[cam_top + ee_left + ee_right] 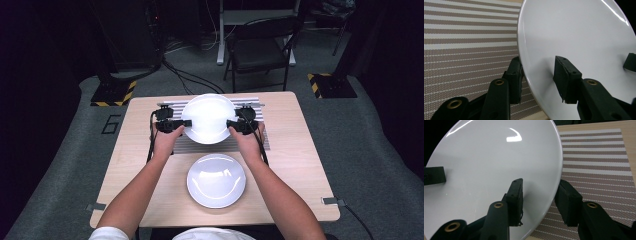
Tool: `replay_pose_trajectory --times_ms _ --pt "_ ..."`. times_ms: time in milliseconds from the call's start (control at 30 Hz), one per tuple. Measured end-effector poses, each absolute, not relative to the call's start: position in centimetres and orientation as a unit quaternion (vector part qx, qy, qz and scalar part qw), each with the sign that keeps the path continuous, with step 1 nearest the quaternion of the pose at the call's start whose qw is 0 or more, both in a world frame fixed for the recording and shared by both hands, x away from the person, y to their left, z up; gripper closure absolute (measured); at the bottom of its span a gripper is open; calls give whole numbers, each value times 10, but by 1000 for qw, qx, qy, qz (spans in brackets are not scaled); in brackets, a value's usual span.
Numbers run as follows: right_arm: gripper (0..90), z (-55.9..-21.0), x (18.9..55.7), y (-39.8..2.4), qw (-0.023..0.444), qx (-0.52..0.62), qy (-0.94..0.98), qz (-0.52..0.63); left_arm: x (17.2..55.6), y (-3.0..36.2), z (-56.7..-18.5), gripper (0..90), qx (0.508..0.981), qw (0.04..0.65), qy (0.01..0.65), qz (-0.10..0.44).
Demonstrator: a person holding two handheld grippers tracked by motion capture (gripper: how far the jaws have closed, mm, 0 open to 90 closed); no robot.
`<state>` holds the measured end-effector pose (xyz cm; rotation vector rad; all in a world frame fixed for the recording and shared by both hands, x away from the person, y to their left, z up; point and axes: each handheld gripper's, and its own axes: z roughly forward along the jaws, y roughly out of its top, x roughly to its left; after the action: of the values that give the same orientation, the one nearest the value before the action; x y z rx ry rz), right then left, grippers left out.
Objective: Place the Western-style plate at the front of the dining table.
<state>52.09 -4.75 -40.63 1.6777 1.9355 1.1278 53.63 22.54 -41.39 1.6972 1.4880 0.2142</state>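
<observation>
- The left gripper [539,80] is clamping the rim of the white plate [579,42]: in the left gripper view one pad is lying against the plate's upper face and the other is sitting beneath the edge, with the jaws parted only as wide as the rim is thick.
- The right gripper [541,200] is gripping the opposite rim of the same plate [494,167] in the same way, one pad on the glossy face and the other under the edge.
- In the high view the left gripper [186,123] and the right gripper [230,124] are facing each other across the plate [208,116], each one biting an edge.
- The person's left hand [167,141] and right hand [246,142] are holding the grippers, just on the near side of the plate.
- In both gripper views the plate is tilting, with its gripped rim standing clear of the mat.
- The striped placemat [250,145] is lying under the plate; in the left gripper view its stripes [466,50] are running beside and beneath the plate's edge.
- A second white plate [216,180] is resting flat on the wooden table [300,165], nearer the person than the held plate and apart from it.
- A folding chair [260,50] is standing on the floor beyond the held plate, past the table's far edge.
</observation>
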Motion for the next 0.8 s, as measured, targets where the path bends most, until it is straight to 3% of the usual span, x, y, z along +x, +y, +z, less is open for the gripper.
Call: replay_pose_trajectory --times_ms 800 --pt "582 -421 545 -37 173 598 690 370 558 225 -427 592 685 394 605 95"
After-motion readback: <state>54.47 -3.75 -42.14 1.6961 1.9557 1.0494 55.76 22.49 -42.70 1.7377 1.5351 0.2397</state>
